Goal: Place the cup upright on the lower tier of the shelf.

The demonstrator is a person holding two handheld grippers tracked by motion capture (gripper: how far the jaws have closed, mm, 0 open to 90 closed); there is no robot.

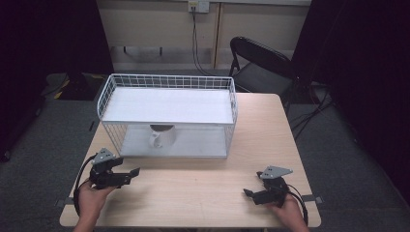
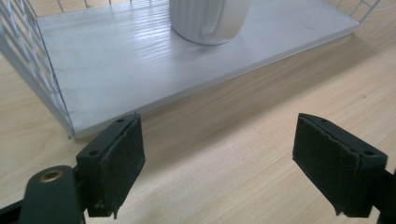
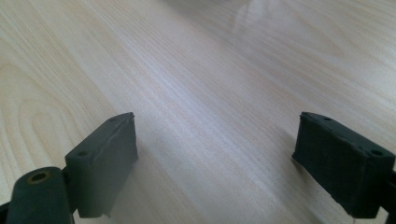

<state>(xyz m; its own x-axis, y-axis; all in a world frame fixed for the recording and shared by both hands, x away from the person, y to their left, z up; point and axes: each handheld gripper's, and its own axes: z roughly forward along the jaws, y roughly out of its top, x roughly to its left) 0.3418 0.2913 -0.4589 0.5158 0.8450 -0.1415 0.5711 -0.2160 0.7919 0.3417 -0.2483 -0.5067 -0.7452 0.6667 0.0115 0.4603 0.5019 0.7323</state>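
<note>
A white two-level wire rack point(image 1: 167, 79) stands at the back of the wooden table point(image 1: 203, 183). On its lower white shelf point(image 2: 130, 56) sits a white ribbed mug point(image 1: 160, 137) point(image 2: 210, 18), handle toward the front. My left gripper point(image 1: 131, 175) point(image 2: 217, 165) is held at the table's front left, just before the rack's lower shelf, jaws wide apart and empty. At the front right my right gripper point(image 1: 247, 193) point(image 3: 215, 163) hovers low over bare wood, open, with nothing between its jaws.
A black folding chair point(image 1: 261, 63) stands behind the table's far right corner. Cables point(image 1: 196, 43) hang from a wall socket at the back. Dark curtains flank both sides. Bare wood lies between the grippers and in front of the rack.
</note>
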